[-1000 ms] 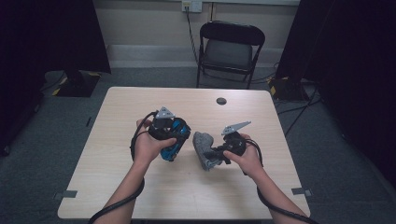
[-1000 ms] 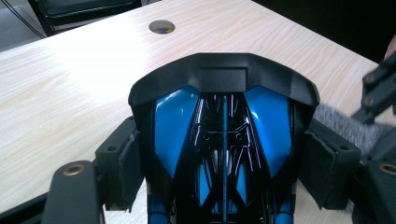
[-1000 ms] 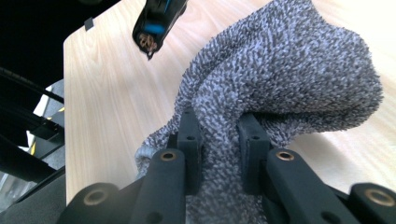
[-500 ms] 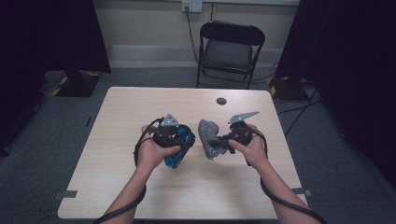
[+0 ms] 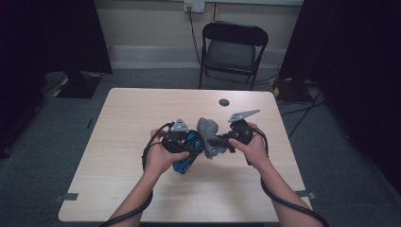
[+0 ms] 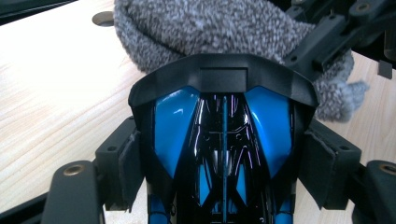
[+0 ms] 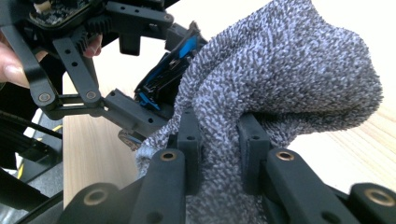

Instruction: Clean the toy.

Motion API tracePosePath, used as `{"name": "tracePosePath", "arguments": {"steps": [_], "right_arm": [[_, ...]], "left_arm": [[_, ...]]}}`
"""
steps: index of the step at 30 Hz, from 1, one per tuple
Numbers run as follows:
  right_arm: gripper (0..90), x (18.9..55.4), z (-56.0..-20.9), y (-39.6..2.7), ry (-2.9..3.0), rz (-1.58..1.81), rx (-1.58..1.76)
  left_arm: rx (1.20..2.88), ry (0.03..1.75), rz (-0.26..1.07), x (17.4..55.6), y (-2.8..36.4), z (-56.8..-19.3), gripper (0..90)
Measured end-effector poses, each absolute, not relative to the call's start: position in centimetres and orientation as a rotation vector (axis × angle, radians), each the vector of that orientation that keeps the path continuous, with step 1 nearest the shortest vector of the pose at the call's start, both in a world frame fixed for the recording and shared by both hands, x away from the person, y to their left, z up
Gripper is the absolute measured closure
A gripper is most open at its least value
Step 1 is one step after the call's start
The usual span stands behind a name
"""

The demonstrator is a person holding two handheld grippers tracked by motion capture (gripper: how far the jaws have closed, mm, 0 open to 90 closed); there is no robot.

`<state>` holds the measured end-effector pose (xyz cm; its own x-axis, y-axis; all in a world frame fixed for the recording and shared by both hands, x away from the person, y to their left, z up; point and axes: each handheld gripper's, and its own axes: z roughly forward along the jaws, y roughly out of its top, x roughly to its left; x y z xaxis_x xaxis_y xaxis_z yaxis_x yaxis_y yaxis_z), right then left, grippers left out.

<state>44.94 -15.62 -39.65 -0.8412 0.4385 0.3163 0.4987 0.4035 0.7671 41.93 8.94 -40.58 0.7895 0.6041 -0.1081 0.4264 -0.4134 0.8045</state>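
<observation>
Grey sock bunches in my right gripper, clamped tight; my left gripper grips the blue toy car, nose pointing into the sock just ahead.

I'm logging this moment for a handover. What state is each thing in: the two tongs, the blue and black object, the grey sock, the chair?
Left tongs: shut on the blue object, pads on both its sides.
Right tongs: shut on the sock.
Blue object: gripped, front against the sock.
Sock: bunched and pinched, held above the table.
Chair: unfolded, nothing on its seat.
</observation>
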Motion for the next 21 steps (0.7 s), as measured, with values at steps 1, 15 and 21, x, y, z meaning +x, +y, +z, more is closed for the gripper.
{"name": "tracePosePath", "arguments": {"steps": [1,15,21], "right_arm": [[75.5,44.9,-39.7,-15.6,-2.578,-1.444,-0.864],[75.6,44.9,-40.7,-15.5,-2.576,-1.417,-0.863],[75.6,44.7,-41.0,-14.9,-2.574,-1.417,-0.845]], "left_arm": [[2.070,0.762,0.248,41.9,8.9,-40.6,25.3],[2.063,0.748,0.255,42.0,8.7,-39.7,25.3],[2.061,0.750,0.253,42.3,8.5,-39.3,25.3]]}}
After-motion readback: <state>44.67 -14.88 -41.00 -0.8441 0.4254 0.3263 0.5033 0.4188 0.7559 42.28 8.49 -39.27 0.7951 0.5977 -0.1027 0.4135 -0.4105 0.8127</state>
